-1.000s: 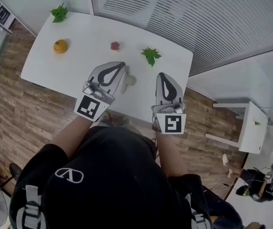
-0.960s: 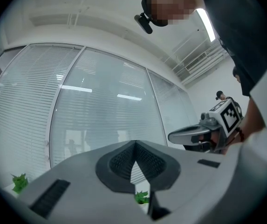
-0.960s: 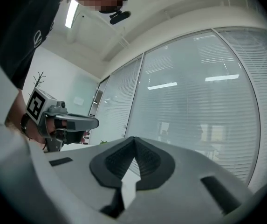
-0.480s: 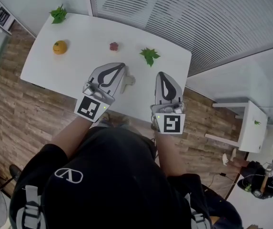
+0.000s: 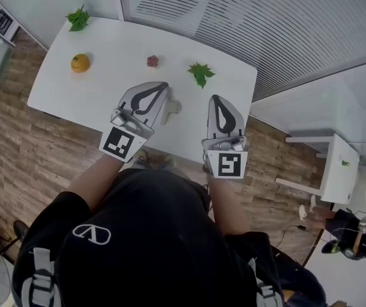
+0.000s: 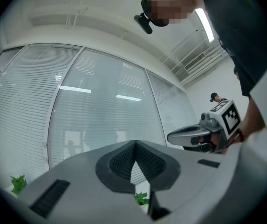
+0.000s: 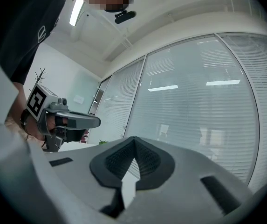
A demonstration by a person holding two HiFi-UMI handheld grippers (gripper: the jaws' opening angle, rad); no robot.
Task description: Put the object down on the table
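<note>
On the white worktop (image 5: 112,50) lay four small things, any of which might be the task's object, since neither claw held one: an orange fruit (image 5: 80,62) near the left end, a leafy sprig (image 5: 78,18) at the far left corner, a reddish piece (image 5: 152,61) mid-board, and a green leaf (image 5: 200,73) to its right, all well apart. So whichever was meant already rested where the task wants it. Handling, by judgement: the fruit firm, round and apt to roll, best taken across its middle; the leaf and sprig light, thin and limp, best pinched at a stem or edge; the reddish piece too small to assess. The left claw (image 6: 134,146) was shut with nothing between its jaws, and the right claw (image 7: 133,141) likewise, both held side by side over the near edge. Against the earlier frames both claws kept their places and stayed shut, and the four things had not moved; only a bystander (image 5: 352,229) at lower right had shifted.
</note>
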